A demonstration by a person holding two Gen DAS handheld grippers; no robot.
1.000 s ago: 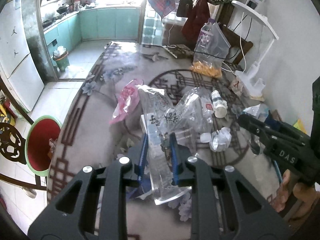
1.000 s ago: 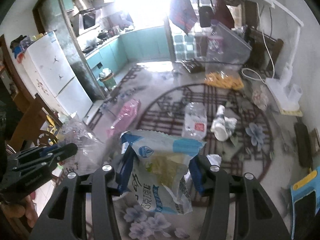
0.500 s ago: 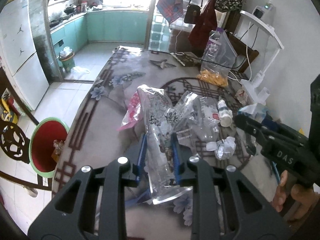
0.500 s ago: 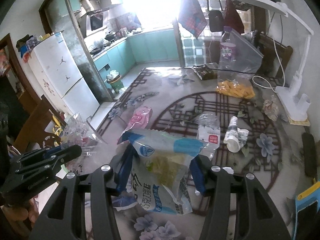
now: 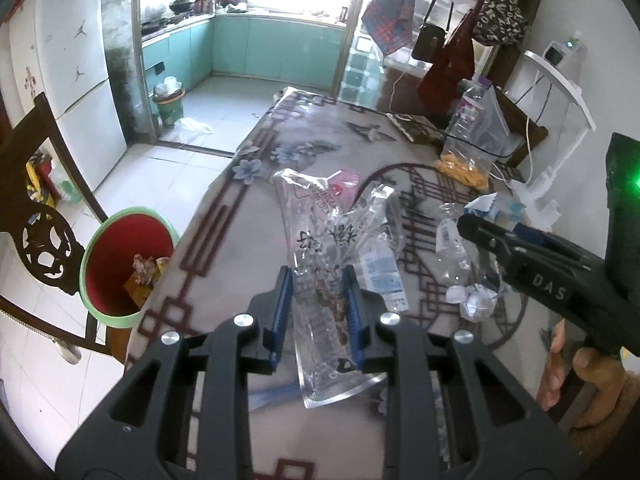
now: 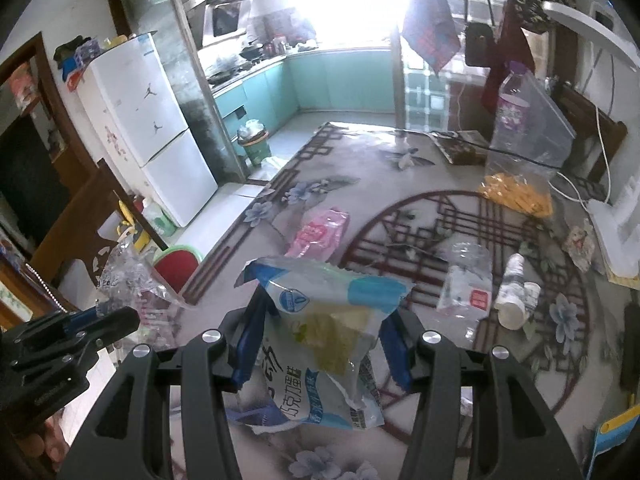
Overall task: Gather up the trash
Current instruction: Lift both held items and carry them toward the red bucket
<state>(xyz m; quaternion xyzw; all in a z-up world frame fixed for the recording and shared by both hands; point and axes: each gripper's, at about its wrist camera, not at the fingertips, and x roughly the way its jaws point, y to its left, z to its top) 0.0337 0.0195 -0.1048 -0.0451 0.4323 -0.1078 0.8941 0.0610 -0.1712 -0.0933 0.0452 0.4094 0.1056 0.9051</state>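
A person's left hand-held gripper was clamped on a clear printed plastic wrapper, its blue pads pressed against both sides of the crumpled film, held above the patterned bench. The right hand-held gripper was clamped on a blue-and-white snack bag, which bulged between the pads and hung below them. In the left wrist view, a red bin with a green rim stood on the floor at nine o'clock of the wrapper, just off the bench edge, with scraps inside. More trash lay on the bench: a pink wrapper at twelve o'clock of the snack bag, a crushed clear bottle and a small white bottle at three o'clock, and crumpled white paper near the right hand-held gripper.
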